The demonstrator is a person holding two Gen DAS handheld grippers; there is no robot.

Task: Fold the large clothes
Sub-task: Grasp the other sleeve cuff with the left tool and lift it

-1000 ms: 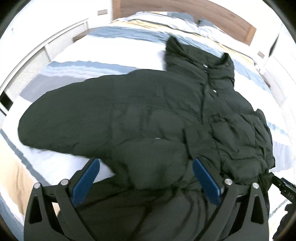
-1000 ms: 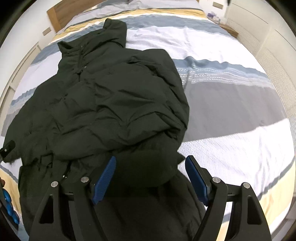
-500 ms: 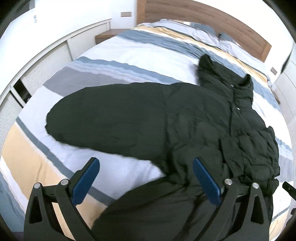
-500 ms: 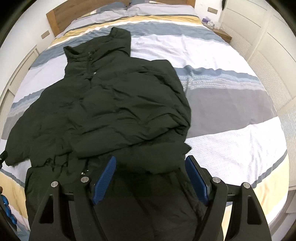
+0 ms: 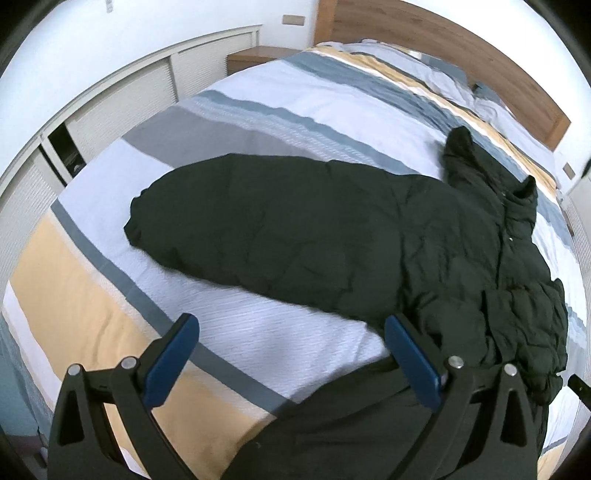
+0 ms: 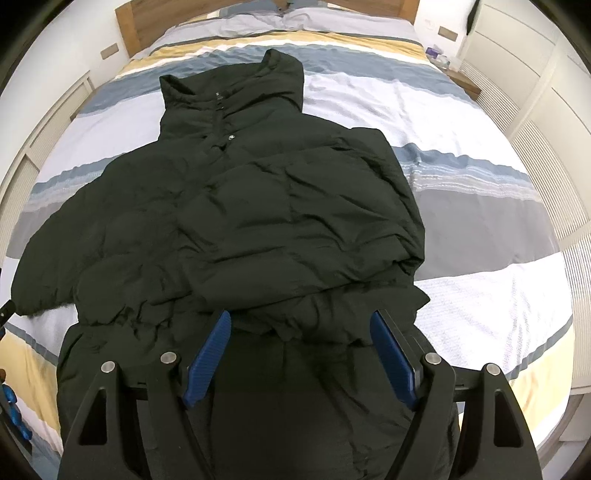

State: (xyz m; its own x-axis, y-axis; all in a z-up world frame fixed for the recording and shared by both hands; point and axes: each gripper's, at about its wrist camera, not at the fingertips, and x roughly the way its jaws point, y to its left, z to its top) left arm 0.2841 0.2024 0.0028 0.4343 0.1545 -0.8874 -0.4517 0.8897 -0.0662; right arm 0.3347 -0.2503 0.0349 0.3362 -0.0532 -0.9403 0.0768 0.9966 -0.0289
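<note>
A black puffer jacket (image 6: 258, 221) lies front up on the striped bedspread (image 6: 480, 221), collar toward the headboard. One sleeve is folded across its body. The other sleeve (image 5: 258, 229) stretches out flat to the left in the left wrist view. My left gripper (image 5: 291, 332) is open and hovers over bare bedspread (image 5: 258, 343) just below that sleeve, its right finger (image 5: 410, 354) near the jacket's side. My right gripper (image 6: 301, 325) is open above the jacket's lower part, with nothing held between its pads.
A wooden headboard (image 6: 129, 22) and pillows (image 6: 295, 22) close the far end of the bed. Slatted white cupboard doors (image 5: 122, 110) and a bedside table (image 5: 258, 59) run along one side. White cabinets (image 6: 535, 74) and another bedside table (image 6: 465, 79) line the other.
My left gripper has swung left off the jacket's body to over the bedspread below the outstretched sleeve. The right gripper has drawn back and up, showing more of the jacket. Both stayed open.
</note>
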